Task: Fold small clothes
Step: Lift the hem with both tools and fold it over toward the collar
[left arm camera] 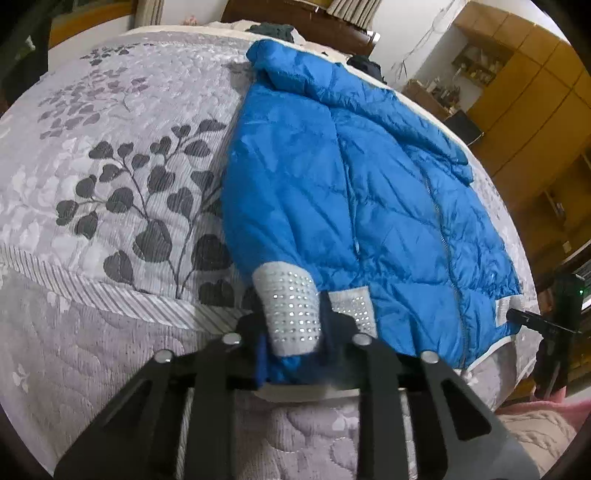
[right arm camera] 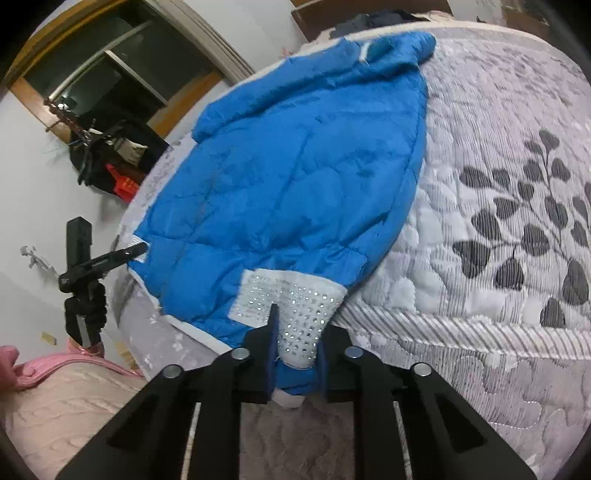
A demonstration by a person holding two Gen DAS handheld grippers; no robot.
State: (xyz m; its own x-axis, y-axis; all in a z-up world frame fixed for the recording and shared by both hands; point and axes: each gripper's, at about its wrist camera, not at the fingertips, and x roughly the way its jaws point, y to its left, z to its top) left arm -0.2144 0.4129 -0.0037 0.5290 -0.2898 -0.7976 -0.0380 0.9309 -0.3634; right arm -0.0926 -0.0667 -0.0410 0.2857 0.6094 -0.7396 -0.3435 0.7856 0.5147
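Observation:
A blue quilted jacket (left arm camera: 369, 192) lies flat on the bed, zipper up, hood at the far end, one sleeve folded across its chest. A white studded band (left arm camera: 291, 310) runs along its near hem. My left gripper (left arm camera: 295, 343) is shut on the hem's left corner, with the studded band pinched between its fingers. In the right wrist view the same jacket (right arm camera: 295, 166) spreads away from me, and my right gripper (right arm camera: 297, 347) is shut on the other hem corner over the studded band (right arm camera: 295, 306). Each gripper's tip shows at the far hem corner in the other view.
The grey quilt (left arm camera: 110, 184) with dark leaf print covers the bed. Dark clothes (left arm camera: 273, 29) lie by the headboard. Wooden cabinets (left arm camera: 535, 92) stand past the bed's right side. A pink knit sleeve (right arm camera: 55, 398) is close beside my right gripper. A window (right arm camera: 110, 66) and clutter lie to the left.

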